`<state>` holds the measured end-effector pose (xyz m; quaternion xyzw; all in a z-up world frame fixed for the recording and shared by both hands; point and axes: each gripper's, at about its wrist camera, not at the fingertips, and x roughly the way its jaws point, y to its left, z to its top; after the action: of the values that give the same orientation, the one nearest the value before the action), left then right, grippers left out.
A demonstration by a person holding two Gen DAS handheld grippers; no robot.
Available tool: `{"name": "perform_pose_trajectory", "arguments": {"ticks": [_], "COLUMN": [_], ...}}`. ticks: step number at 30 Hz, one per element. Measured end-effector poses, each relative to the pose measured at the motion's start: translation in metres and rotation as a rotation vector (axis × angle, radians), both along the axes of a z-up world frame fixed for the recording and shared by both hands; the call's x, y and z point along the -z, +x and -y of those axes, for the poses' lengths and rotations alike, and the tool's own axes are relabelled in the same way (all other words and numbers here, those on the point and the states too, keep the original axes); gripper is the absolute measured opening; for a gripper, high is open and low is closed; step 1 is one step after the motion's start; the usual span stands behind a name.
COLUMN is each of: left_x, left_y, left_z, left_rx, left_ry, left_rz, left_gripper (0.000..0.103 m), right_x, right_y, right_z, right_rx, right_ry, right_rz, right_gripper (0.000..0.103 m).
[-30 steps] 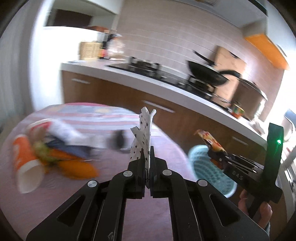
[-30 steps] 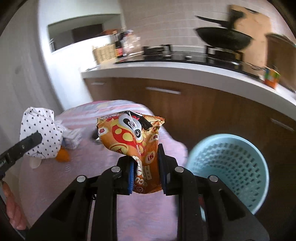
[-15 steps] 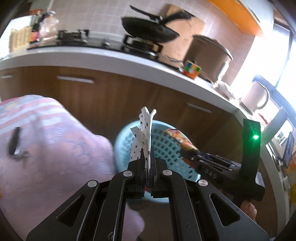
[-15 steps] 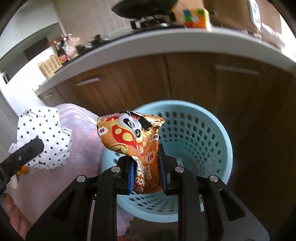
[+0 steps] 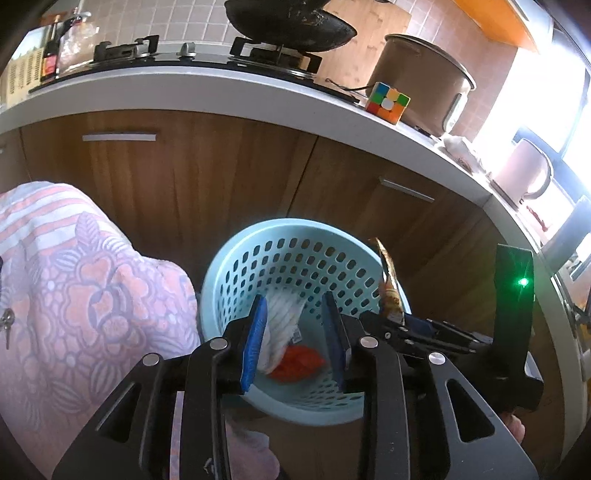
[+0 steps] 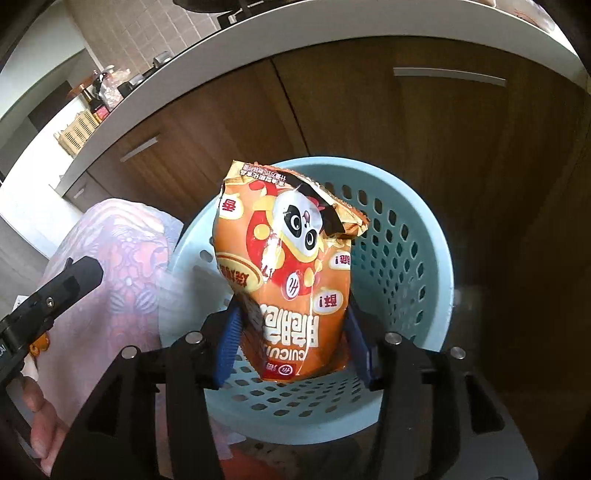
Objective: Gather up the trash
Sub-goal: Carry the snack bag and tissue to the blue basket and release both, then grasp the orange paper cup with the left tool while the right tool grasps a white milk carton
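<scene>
Blue-padded fingers [image 5: 255, 339] of the left gripper [image 5: 295, 338] stand spread apart with nothing between them, poised over the mouth of the light blue perforated waste basket [image 5: 295, 236]; inside the basket lies a white crumpled wrapper [image 5: 282, 325] resting against an orange-red piece of trash [image 5: 297, 363] at the bottom. Fingers [image 6: 227, 341] of the right gripper [image 6: 291, 343] are also spread wide, and the orange panda snack bag [image 6: 291, 266] sits loosely between them, above the basket [image 6: 406, 236]; whether either pad touches the bag cannot be told. From the left wrist view the same bag [image 5: 389, 284] shows edge-on at the basket's right rim, just ahead of the right gripper [image 5: 400, 323]. A pink and lilac floral tablecloth [image 5: 74, 280] hangs just left of the basket. Behind, brown wooden cabinets [image 5: 207, 166] carry a white counter with a Rubik's cube [image 5: 388, 101], a black wok [image 5: 291, 22] on the stove and a brown rice cooker [image 5: 421, 74]
</scene>
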<state>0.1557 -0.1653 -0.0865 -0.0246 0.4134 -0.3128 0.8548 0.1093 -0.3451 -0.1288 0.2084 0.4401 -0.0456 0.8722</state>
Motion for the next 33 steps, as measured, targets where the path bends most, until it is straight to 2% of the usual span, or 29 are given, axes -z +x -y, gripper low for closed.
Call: {"name": "perform_pose_trajectory", "arguments": {"ticks": [3,5,6,7,14,21,24,29,33], "left_x": [0.001,0.0,0.0,-0.001,-0.014,-0.04,-0.052,-0.069,-0.081], "left_y": [0.0,-0.002,-0.003,-0.004,-0.012,-0.038,-0.051,-0.074,-0.095], "left_z": [-0.003,-0.008,-0.01,-0.014,-0.04,-0.091,-0.123,-0.189,-0.253], "left_rx": [-0.007,-0.014,-0.016,-0.019,-0.057,-0.143,-0.217,-0.369,-0.544], "left_ry": [-0.002,-0.005,-0.009,-0.014,-0.056,-0.071,-0.078,-0.076,-0.052], "left_rz": [-0.002,0.001,0.0,-0.002,0.022,0.113,0.152,0.199,0.23], "left_gripper": [0.038,0.043,0.043,0.044,0.044,0.045,0.052,0.053,0.059], "right_x": [0.001,0.0,-0.001,-0.002,-0.014,-0.049,-0.067,-0.089,-0.098], "right_y": [0.0,0.0,0.001,0.002,-0.002,-0.012,-0.015,-0.013,-0.008], "right_z": [0.002,0.001,0.0,-0.002,-0.011,-0.047,-0.073,-0.129,-0.179], "right_rx": [-0.005,-0.013,-0.015,-0.016,-0.029,-0.109,-0.166,-0.276,-0.38], "right_ry": [-0.002,-0.009,-0.016,-0.024,-0.064,-0.074,-0.073,-0.078,-0.078], "right_rz": [-0.002,-0.004,-0.005,-0.004,0.023,0.148,0.21,0.29,0.314], "right_gripper": [0.048,0.058,0.067,0.069,0.072,0.072,0.072,0.072,0.072]}}
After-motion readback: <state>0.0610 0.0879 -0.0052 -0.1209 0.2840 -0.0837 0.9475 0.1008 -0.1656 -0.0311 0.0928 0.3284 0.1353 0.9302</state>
